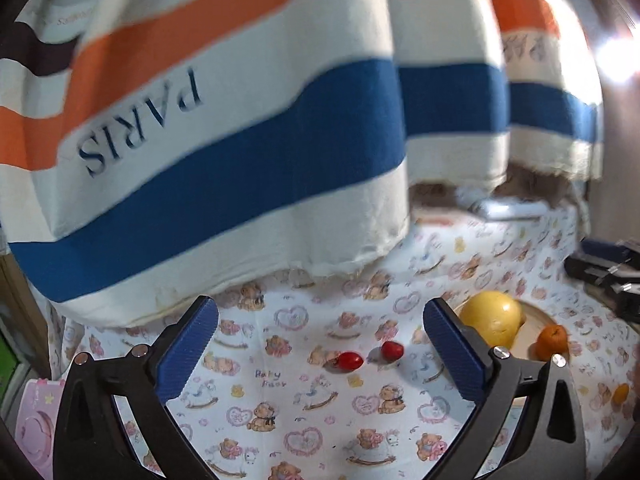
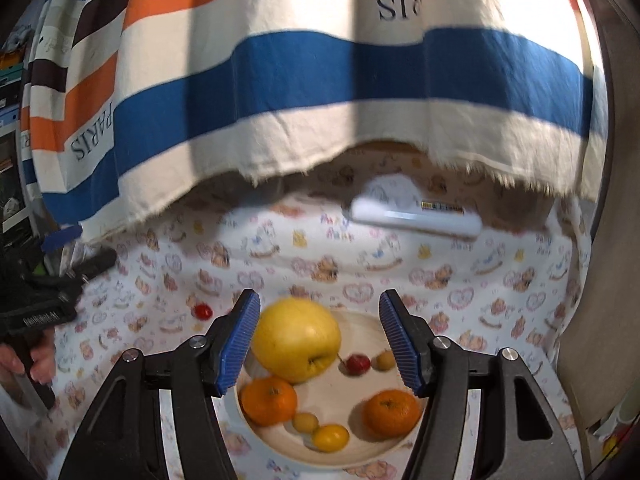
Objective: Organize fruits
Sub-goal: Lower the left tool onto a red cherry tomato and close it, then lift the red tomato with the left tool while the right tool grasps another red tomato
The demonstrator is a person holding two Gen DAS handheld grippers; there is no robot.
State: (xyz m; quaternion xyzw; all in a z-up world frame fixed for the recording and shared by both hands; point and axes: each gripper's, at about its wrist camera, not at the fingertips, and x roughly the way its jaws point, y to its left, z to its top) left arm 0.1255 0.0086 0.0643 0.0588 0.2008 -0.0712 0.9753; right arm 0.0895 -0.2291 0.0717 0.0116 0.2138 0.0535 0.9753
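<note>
Blue ribbed pads are facing each other across a wide gap on my left gripper (image 1: 320, 344), jaws spread as far as they go and holding nothing. Beyond the gap, two small red fruits (image 1: 351, 360) are lying on the teddy-bear cloth (image 1: 280, 420), just beside each other and apart from the pads. Off to the right of my right-hand finger, the wooden plate (image 1: 532, 312) is carrying the big yellow apple (image 1: 491, 320) with an orange mandarin (image 1: 552, 342) near its rim.

My right gripper (image 2: 318, 344) is hanging over that plate (image 2: 360, 456) with its jaws partly spread, pinching nothing. The yellow apple (image 2: 298, 338) is sitting between the pads in this view, close by the left one; I cannot tell whether it is touching. Around it on the plate are lying two mandarins (image 2: 269, 400), a small red fruit (image 2: 357, 363), and three small yellow fruits (image 2: 330, 437). One red fruit (image 2: 203, 311) is resting on the cloth, left of the plate.

Further out, a white flat object (image 2: 416, 216) is lying at the back, under the hanging striped cloth (image 2: 320, 68) lettered PARIS. At the far left a hand (image 2: 28, 360) is gripping my other handle.
</note>
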